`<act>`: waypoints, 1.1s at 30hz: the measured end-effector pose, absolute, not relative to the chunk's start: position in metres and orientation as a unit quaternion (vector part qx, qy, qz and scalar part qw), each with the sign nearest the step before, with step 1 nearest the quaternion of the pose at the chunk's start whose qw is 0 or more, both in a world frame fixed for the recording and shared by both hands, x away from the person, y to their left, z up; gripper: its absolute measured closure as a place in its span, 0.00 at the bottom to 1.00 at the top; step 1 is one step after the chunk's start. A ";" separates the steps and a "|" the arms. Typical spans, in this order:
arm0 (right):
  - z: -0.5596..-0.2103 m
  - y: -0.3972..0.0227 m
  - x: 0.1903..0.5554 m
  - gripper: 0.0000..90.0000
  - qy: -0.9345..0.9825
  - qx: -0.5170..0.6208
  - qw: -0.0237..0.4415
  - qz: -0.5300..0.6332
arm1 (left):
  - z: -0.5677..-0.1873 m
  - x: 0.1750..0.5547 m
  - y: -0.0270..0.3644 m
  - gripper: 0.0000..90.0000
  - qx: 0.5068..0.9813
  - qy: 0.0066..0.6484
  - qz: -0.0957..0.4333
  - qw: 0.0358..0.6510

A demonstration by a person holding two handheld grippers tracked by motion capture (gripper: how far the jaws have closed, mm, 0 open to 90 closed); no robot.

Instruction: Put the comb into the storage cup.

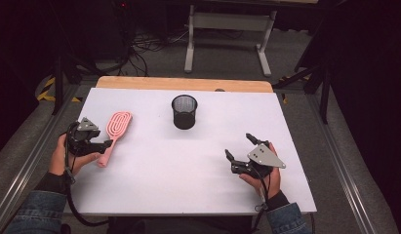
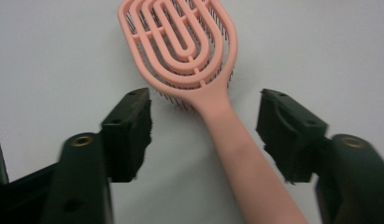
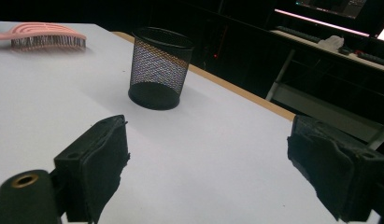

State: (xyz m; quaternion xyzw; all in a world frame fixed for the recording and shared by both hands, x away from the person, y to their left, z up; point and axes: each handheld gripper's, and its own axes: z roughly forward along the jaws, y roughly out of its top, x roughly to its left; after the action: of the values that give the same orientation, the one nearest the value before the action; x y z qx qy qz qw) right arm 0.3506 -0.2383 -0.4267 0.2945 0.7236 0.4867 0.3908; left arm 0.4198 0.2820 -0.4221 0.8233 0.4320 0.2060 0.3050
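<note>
A pink vented hairbrush (image 1: pixel 117 127) lies flat on the white table (image 1: pixel 188 180) at the left, head away from the person. In the left gripper view the hairbrush (image 2: pixel 189 51) has its handle running down between the jaws of my left gripper (image 2: pixel 203 121), which stand apart on either side without touching it. From above, my left gripper (image 1: pixel 104 145) sits at the handle, held in the person's left hand. My right gripper (image 1: pixel 238 145) rests low at the right with its jaws wide and nothing between them. My right gripper (image 3: pixel 208 154) faces across bare table.
A black mesh cup (image 1: pixel 184 112) stands upright at the middle back of the table; the mesh cup (image 3: pixel 159 70) is well ahead of the right jaws, with the hairbrush (image 3: pixel 45 35) far left. A wooden strip (image 1: pixel 183 84) borders the far edge. A white desk frame (image 1: pixel 227 29) stands beyond.
</note>
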 end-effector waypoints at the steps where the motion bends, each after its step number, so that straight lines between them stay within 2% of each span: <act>1: -0.427 -0.239 0.351 0.14 0.723 0.295 0.391 0.487 | -0.423 0.421 0.282 0.32 0.819 0.441 0.208 0.303; 3: -0.426 -0.239 0.351 0.14 0.722 0.296 0.391 0.488 | -0.423 0.422 0.283 0.23 0.816 0.448 0.206 0.302; 7: -0.425 -0.241 0.351 0.14 0.721 0.295 0.391 0.490 | -0.425 0.423 0.283 0.12 0.808 0.458 0.210 0.305; 12: -0.424 -0.245 0.352 0.14 0.718 0.300 0.392 0.491 | -0.425 0.422 0.279 0.09 0.799 0.473 0.220 0.297; 17: -0.425 -0.246 0.352 0.14 0.718 0.304 0.391 0.489 | -0.427 0.429 0.265 0.11 0.799 0.491 0.224 0.265; 22: -0.426 -0.245 0.353 0.14 0.722 0.303 0.390 0.485 | -0.433 0.437 0.253 0.13 0.808 0.494 0.203 0.248; 29: -0.429 -0.244 0.354 0.14 0.725 0.305 0.389 0.479 | -0.442 0.451 0.255 0.18 0.802 0.520 0.189 0.225; 31: -0.429 -0.243 0.354 0.14 0.727 0.305 0.388 0.477 | -0.445 0.453 0.257 0.29 0.802 0.521 0.182 0.228; 33: -0.430 -0.243 0.355 0.14 0.728 0.305 0.389 0.475 | -0.448 0.454 0.258 0.35 0.807 0.519 0.168 0.224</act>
State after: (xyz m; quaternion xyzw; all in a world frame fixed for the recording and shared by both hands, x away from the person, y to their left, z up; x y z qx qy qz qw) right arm 0.3547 -0.2427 -0.4295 0.3047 0.7285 0.4748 0.3886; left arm 0.4543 0.2581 -0.4476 0.8073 0.5195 0.1678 0.2240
